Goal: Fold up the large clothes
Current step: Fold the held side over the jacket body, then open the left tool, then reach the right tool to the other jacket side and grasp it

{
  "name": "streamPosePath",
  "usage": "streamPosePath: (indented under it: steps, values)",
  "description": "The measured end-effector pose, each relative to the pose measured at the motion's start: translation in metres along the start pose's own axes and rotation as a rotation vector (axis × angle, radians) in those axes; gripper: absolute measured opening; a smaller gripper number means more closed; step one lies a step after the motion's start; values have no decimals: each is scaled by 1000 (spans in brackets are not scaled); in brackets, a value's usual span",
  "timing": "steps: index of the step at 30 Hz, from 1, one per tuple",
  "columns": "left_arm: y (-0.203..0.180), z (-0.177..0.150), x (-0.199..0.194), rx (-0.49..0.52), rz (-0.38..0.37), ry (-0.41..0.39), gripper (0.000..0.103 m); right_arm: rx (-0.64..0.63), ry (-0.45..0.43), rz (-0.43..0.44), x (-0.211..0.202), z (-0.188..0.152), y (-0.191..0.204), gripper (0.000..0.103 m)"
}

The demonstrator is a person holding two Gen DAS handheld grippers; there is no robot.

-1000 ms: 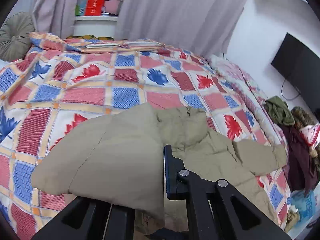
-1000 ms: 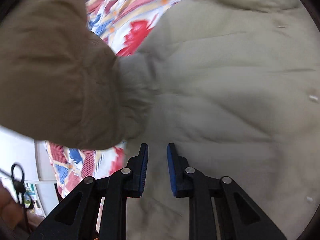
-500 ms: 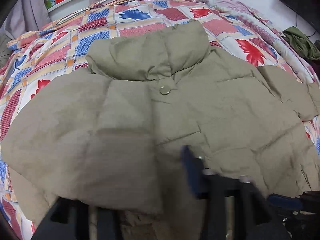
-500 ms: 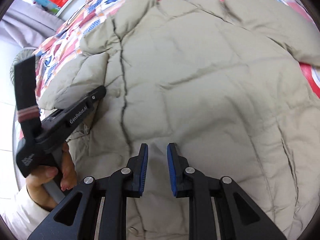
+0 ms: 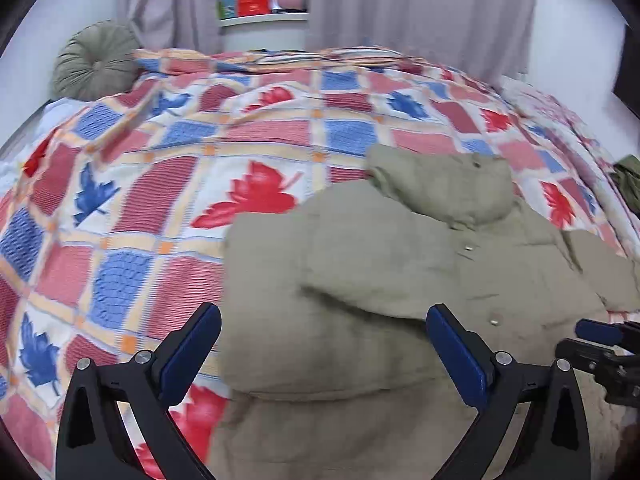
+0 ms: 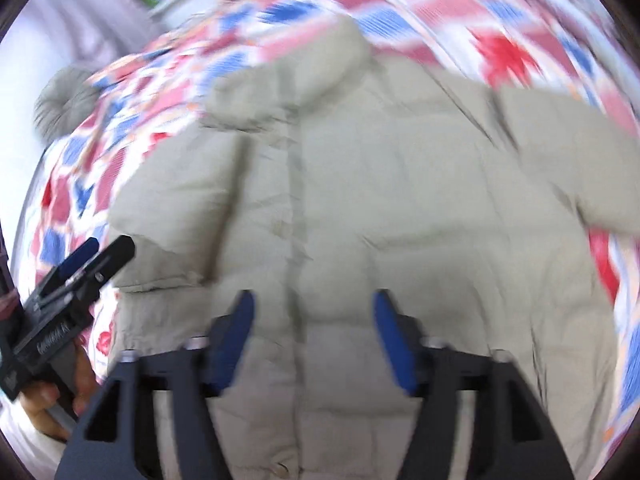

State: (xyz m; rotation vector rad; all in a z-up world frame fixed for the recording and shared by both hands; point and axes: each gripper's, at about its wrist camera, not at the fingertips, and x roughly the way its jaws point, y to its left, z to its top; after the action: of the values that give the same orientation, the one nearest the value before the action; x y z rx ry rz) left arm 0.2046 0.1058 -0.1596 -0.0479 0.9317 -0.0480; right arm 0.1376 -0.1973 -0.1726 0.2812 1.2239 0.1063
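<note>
A khaki padded jacket (image 5: 400, 280) lies front up on the bed, collar toward the far side; its left sleeve is folded across the chest. In the right wrist view the jacket (image 6: 380, 208) fills the middle, its right sleeve spread out to the right. My left gripper (image 5: 324, 344) is open and empty above the jacket's left edge. My right gripper (image 6: 312, 332) is open and empty over the lower front placket. The right gripper also shows at the right edge of the left wrist view (image 5: 600, 344), and the left gripper at the left of the right wrist view (image 6: 76, 276).
The bed carries a red, blue and white leaf-patterned quilt (image 5: 160, 184). A round green cushion (image 5: 92, 64) lies at the head, curtains and a white shelf (image 5: 264, 24) behind. Dark green clothes (image 5: 628, 184) lie at the right edge.
Both grippers have opened; the left one let go of the jacket's sleeve, which now lies folded over the chest. Both have pulled back from the jacket.
</note>
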Motion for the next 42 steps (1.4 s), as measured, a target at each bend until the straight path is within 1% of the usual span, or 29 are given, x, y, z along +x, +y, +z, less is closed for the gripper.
streamPosePath:
  steps: [2, 3, 6, 7, 8, 10, 11, 12, 14, 15, 16, 17, 19, 21, 22, 24, 26, 27, 28, 29, 30, 31, 32, 34, 35, 36, 37, 39, 42]
  values:
    - [32, 5, 15, -60, 58, 43, 103, -131, -25, -20, 0, 7, 31, 69]
    - [45, 5, 24, -96, 65, 69, 103, -211, -40, -48, 3, 10, 51, 69]
    - [77, 2, 53, -203, 36, 151, 103, -437, -85, -150, 19, 14, 111, 69]
    - [81, -1, 61, -230, 18, 170, 98, -496, -95, -176, 25, 14, 126, 69]
    - [86, -4, 70, -253, -15, 193, 93, -556, -112, -207, 30, 12, 140, 69]
    - [89, -10, 86, -286, -77, 243, 58, -662, -154, -265, 46, 9, 166, 69]
    - [87, -11, 90, -294, -90, 251, 49, -693, -163, -287, 51, 8, 174, 69]
    - [85, -13, 93, -286, -89, 251, 35, -731, -168, -328, 62, 8, 182, 69]
    - [78, -14, 95, -253, -60, 249, 33, -771, -172, -386, 80, 12, 193, 69]
    - [74, -15, 95, -241, -51, 244, 33, -776, -178, -412, 85, 15, 194, 59]
    - [71, -16, 95, -225, -43, 242, 33, -766, -191, -422, 86, 18, 194, 19]
    - [70, -16, 95, -214, -37, 241, 33, -723, -198, -421, 85, 26, 187, 2]
    - [68, -16, 96, -203, -30, 242, 33, -600, -212, -404, 74, 39, 169, 3]
    - [68, -16, 96, -199, -33, 244, 33, -445, -225, -384, 60, 52, 137, 3]
    - [67, -17, 96, -192, -29, 243, 33, -373, -218, -354, 56, 56, 120, 3]
    - [64, -18, 98, -166, -8, 240, 33, -200, -171, -260, 53, 59, 79, 4]
    - [61, -19, 100, -144, 12, 242, 33, -60, -97, -186, 65, 54, 44, 6]
    - [61, -19, 100, -140, 20, 241, 33, 3, -58, -131, 72, 52, 29, 8]
    - [61, -18, 98, -140, 30, 240, 33, 80, -17, -74, 80, 48, 13, 14]
    - [61, -17, 96, -139, 41, 242, 33, 191, 20, -10, 86, 43, -7, 18]
    - [62, -15, 92, -137, 48, 243, 33, 265, 25, 32, 85, 38, -21, 22]
    - [63, -12, 87, -135, 52, 236, 33, 328, 21, 64, 81, 33, -32, 22]
    - [64, -8, 79, -132, 47, 219, 33, 368, 17, 74, 75, 29, -41, 22]
    - [64, 1, 65, -121, 32, 183, 33, 400, -6, 35, 58, 22, -49, 22]
    - [62, 6, 59, -111, 23, 164, 33, 405, -38, -26, 45, 19, -53, 22]
    - [59, 10, 55, -102, 11, 151, 33, 396, -74, -64, 34, 19, -55, 22]
    - [54, 14, 54, -90, -5, 145, 33, 385, -104, -72, 26, 21, -56, 22]
    - [41, 16, 58, -62, -11, 154, 33, 339, -152, -54, 15, 32, -53, 22]
    - [23, 2, 76, -43, 12, 211, 33, 249, -124, -2, 27, 53, -41, 22]
